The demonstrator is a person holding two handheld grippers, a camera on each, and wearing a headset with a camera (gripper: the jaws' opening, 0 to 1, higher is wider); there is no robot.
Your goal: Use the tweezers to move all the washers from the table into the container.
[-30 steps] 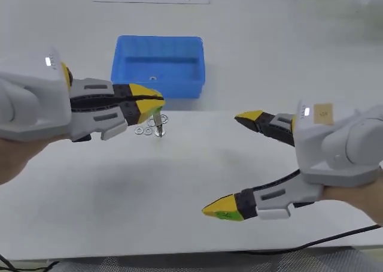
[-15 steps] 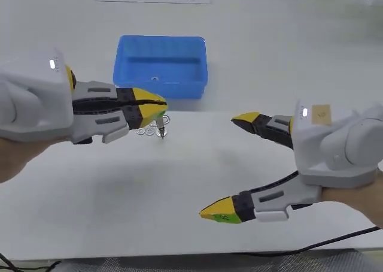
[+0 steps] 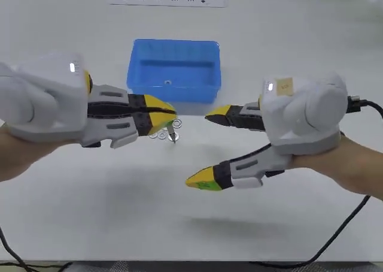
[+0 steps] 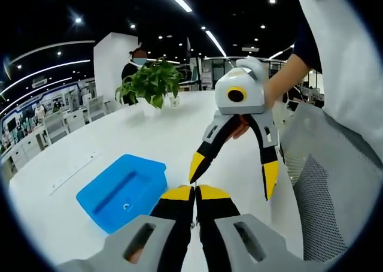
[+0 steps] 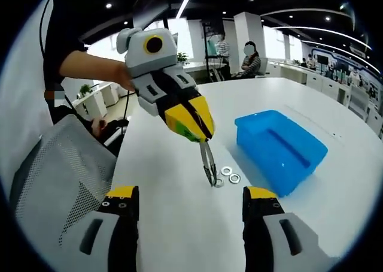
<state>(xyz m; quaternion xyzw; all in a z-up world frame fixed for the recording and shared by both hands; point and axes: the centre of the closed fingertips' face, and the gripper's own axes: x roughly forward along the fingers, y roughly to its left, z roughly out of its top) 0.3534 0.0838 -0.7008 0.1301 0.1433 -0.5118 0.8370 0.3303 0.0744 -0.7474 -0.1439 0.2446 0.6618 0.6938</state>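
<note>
Blue plastic forms the container [image 3: 173, 68], a shallow bin on the white table [image 3: 90, 224].

In the head view, the left gripper [image 3: 170, 111] sits just in front of the container. Its fingers [image 3: 149, 101] are clenched on the tweezers [image 3: 173, 134], which point down at the table. A small cluster of washers [image 3: 161, 135] lies at the tweezers' tips, near the container's front wall. A single washer [image 3: 167, 83] rests inside the container. The right gripper [image 3: 200, 149] hovers farther out from that front wall, its fingers spread wide and grasping nothing.

In the left gripper view, its own fingers press together. The container lies beyond them with the single washer on its floor, and the right gripper faces back with its fingers apart.

The right gripper view gives the clearest count: three washers on the table just in front of the container, and one pair of tweezers. The tips are down beside the nearest washer, but I cannot tell whether they touch it.

The step in hand looks like picking up the next washer. One is in and three remain. The next move calls for pinching a rim between the tips, lifting it over the container's front wall, then releasing.
</note>
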